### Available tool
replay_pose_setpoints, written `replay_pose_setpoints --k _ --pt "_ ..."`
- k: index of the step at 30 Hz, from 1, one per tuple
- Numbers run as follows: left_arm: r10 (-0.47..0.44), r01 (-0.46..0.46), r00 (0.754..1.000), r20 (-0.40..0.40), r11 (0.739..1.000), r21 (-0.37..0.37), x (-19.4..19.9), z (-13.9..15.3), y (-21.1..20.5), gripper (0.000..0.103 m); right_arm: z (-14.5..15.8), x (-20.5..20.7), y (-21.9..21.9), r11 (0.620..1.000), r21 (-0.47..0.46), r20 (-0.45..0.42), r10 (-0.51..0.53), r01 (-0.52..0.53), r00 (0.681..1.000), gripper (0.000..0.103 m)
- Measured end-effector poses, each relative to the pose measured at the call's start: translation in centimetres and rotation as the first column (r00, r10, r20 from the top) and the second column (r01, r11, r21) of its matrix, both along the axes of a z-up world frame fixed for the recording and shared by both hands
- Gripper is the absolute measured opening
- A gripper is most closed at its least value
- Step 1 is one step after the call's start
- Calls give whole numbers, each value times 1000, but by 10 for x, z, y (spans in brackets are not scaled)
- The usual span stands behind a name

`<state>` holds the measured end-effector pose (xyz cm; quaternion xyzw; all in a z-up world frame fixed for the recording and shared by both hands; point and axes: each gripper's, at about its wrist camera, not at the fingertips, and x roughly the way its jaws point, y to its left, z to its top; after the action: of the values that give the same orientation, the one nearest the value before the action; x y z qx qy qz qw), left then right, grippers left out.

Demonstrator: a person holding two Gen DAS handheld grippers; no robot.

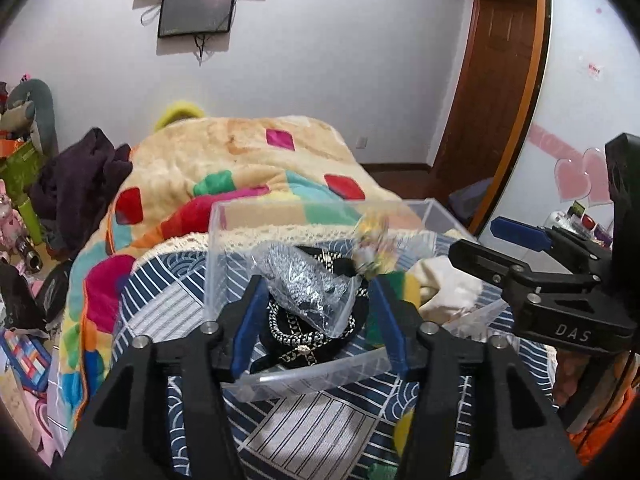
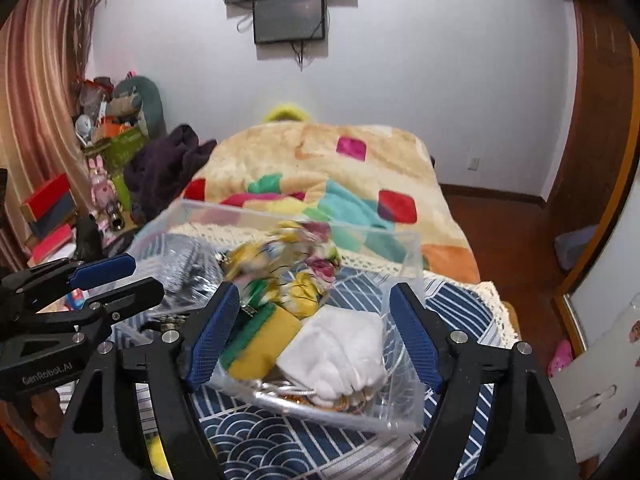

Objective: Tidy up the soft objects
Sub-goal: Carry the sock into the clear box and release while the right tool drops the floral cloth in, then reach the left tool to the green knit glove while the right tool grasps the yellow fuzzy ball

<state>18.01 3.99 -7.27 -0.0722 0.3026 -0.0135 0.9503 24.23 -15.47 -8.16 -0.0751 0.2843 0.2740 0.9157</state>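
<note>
Both grippers (image 1: 318, 312) (image 2: 316, 336) agape over clear bin (image 2: 404, 396) w/ soft items.

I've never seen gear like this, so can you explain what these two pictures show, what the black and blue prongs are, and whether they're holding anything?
Each picture comes from a camera mounted on a handheld claw, looking along its two blue-padded fingers. A person holds one in each hand; no robot is involved. The left claw and right claw both stand open, holding nothing. Below them a clear plastic bin sits on a blue patterned cloth on a bed. In it lie a silvery bagged item, a black chain-trimmed bag, white cloth and a floral fabric.
</note>
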Motion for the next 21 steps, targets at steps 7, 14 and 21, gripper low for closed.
replay_pose_setpoints --k 7,14,21 --pt "0 -1 998 65 1000 14 -29 20 -2 74 17 -27 -4 998 47 62 28 -31 998 77" --pt "9 -10 999 49 999 31 -53 12 -5 95 11 -52 -5 994 74 78 79 -85 994 83" --pt "16 -14 999 -28 999 47 -66 -15 -5 96 -23 -55 6 991 57 -12 118 -118 993 83"
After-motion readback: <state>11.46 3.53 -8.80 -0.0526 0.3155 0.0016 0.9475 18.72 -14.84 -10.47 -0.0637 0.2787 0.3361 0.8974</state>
